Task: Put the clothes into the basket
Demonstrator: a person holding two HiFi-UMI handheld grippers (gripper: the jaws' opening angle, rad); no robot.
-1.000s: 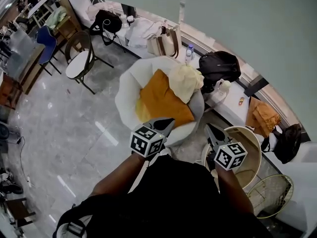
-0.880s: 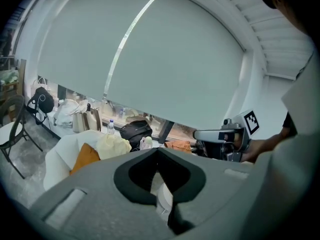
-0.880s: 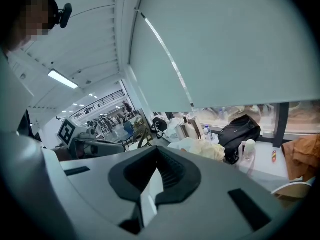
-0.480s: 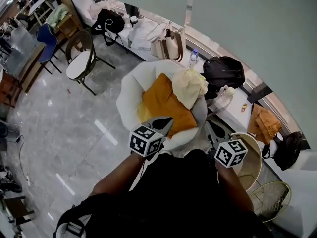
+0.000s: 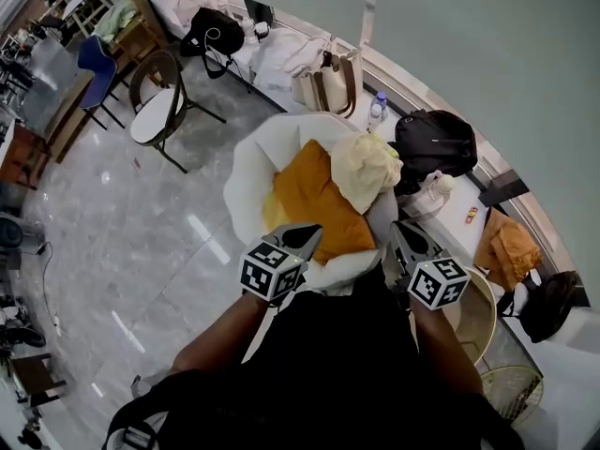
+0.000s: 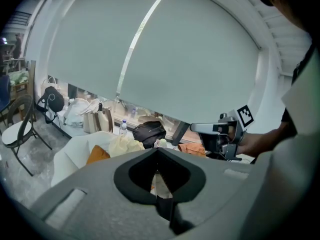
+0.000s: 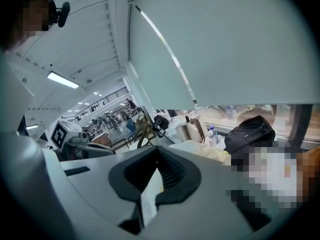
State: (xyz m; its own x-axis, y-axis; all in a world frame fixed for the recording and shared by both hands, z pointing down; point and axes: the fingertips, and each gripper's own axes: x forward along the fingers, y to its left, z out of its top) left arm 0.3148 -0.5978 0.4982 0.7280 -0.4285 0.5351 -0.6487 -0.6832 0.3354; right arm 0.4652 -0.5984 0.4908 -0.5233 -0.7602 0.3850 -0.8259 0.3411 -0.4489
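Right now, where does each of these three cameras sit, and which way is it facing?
Head view: on the person's head, looking steeply down at a white rounded armchair holding an orange cloth; both forearms and a black top show.
Left gripper view: rides the left gripper, facing the pale window blind; the right gripper shows at right.
Right gripper view: rides the right gripper, facing that blind too; the left gripper shows at left.
Shared: both gripper views catch the black backpack and the pale yellow cloth.

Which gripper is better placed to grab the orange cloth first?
Left, probably. The left gripper points at the near edge of the orange cloth on the chair. The right gripper sits at the chair's right rim, off that cloth. Both are shut, so open first.
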